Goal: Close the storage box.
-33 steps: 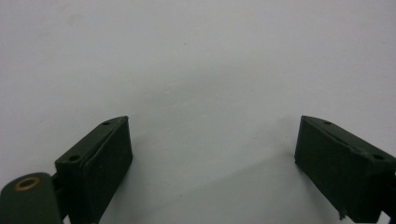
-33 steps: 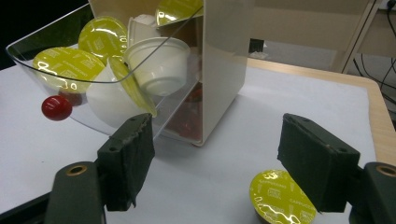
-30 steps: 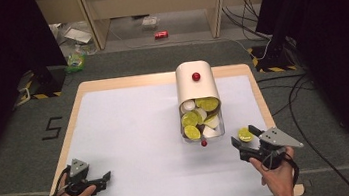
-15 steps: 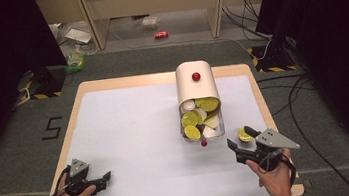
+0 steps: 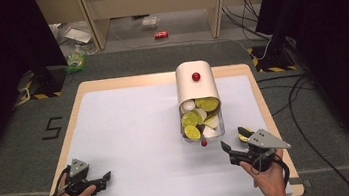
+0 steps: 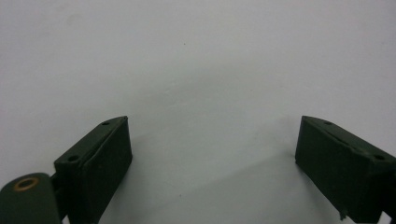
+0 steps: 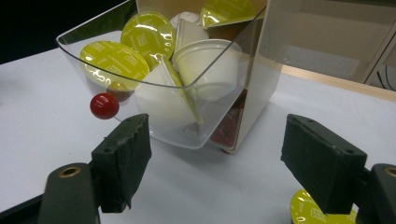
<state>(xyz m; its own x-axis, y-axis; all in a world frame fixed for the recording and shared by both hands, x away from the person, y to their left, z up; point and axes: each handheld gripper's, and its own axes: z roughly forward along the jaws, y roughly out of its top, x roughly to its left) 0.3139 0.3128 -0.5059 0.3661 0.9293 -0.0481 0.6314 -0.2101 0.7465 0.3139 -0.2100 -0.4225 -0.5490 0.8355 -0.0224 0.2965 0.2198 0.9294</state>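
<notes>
A cream capsule dispenser stands right of the table's middle, its clear drawer pulled out toward me. The drawer holds several capsules with yellow-green lids, and a red knob sticks out of its front. My right gripper sits just to the right of the drawer's front. Its jaws have just been opening and nothing is between them. One loose yellow-green capsule lies on the table beside its right jaw. My left gripper rests open at the front left over bare table.
The white table top has a wooden edge. A second red knob sits on top of the dispenser. Cables and dark curtains lie beyond the table on the floor.
My right gripper has drawn back slightly toward the front edge and its jaws stand wider. The loose capsule has stayed where it was. The left gripper has not moved.
</notes>
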